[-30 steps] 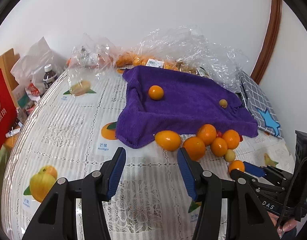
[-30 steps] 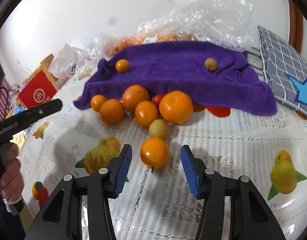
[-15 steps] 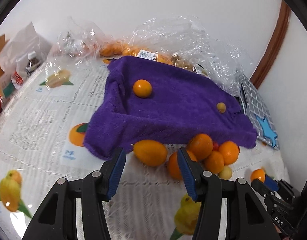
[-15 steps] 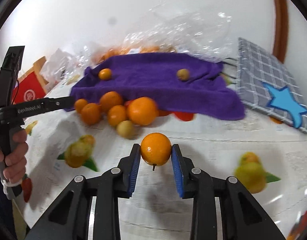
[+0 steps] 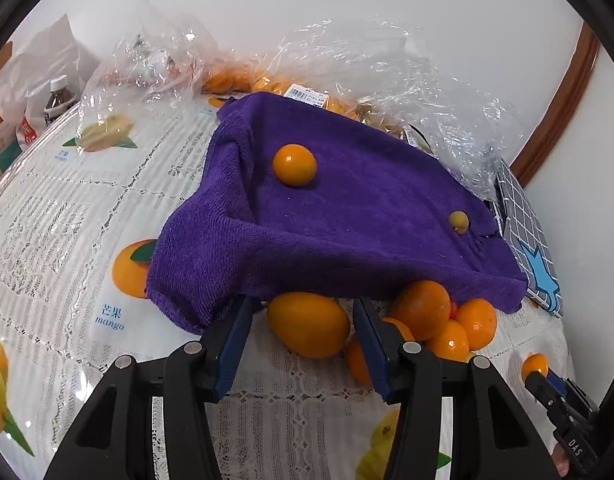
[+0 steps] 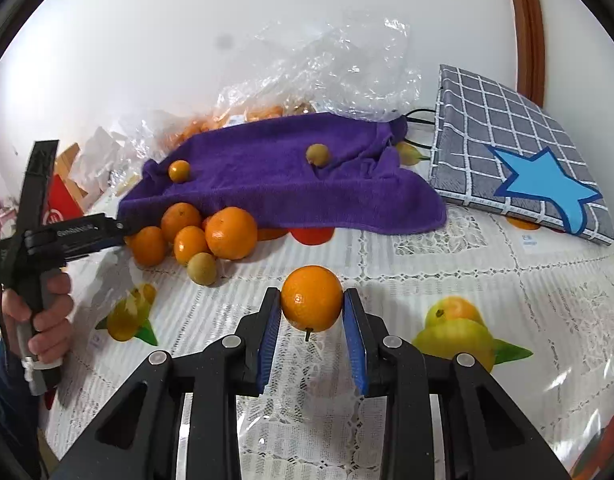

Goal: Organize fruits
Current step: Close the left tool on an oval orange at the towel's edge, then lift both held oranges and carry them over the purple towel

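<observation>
Right gripper (image 6: 311,316) clamps an orange (image 6: 312,298) between its pads, stem pointing down. Left gripper (image 5: 303,328), jaws apart, straddles an oval fruit (image 5: 308,325) whose long axis runs across the gap; towel (image 5: 347,216) just beyond.

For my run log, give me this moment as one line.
right gripper: shut on small orange, lifted | left gripper: open around oval orange | purple towel: two fruits on it
</observation>
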Available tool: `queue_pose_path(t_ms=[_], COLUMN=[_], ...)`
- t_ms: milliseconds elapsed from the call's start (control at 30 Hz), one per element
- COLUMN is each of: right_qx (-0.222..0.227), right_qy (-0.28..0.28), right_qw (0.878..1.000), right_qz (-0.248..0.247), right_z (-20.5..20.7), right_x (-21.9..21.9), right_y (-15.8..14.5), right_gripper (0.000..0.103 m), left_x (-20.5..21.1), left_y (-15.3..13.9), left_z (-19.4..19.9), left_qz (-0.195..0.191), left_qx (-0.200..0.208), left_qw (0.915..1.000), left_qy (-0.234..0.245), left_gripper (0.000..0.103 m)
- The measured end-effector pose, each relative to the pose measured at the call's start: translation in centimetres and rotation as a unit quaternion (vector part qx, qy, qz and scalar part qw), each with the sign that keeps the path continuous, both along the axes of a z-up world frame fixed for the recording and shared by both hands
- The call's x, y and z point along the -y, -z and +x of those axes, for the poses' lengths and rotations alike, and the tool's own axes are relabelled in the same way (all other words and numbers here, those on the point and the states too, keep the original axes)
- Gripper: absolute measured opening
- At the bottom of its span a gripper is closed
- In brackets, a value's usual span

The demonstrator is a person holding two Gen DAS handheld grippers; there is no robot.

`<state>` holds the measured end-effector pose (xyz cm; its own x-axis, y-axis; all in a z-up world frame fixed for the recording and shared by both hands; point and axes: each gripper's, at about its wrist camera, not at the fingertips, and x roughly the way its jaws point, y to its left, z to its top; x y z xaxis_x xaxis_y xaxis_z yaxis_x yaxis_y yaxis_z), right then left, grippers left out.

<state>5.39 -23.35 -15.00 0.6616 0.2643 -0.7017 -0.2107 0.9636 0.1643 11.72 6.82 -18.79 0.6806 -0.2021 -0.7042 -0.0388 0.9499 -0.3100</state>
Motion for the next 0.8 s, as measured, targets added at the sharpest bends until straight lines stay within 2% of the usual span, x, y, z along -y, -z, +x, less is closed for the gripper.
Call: queue_pose_path(t_ms=[33,100,333,800], right_qx=[-0.003,-0.008,-0.008,0.000], right_qy=[0.000,0.003,-0.006,-0.005], right_qw=[1.000,1.000,0.999,0.999], right_qz=[0.004,0.012,0.047,0.041], right_z=[0.1,0.2,0.1,0.0], right_x=[0.1,0.4,1.0,1.0], right_y=[0.1,0.2,0.3,0.2], right_gripper=[0.031,0.031,0.031,0.031], left_x=[0.1,0.0,-1.0,-2.8], left_y=[0.1,0.1,-0.7,-1.5], left_z=[-0.1,-0.2,-1.8,-2.5], left_qz=[0.000,-0.009,-0.023,-0.053], left_qx=[0.002,0.005,0.048,0.076], left_qw=[1.0000,0.9999,0.9986,0.9949], left_qy=[0.002,0.005,-0.011,-0.041], left_gripper=[0.042,0.040,0.040,0.040])
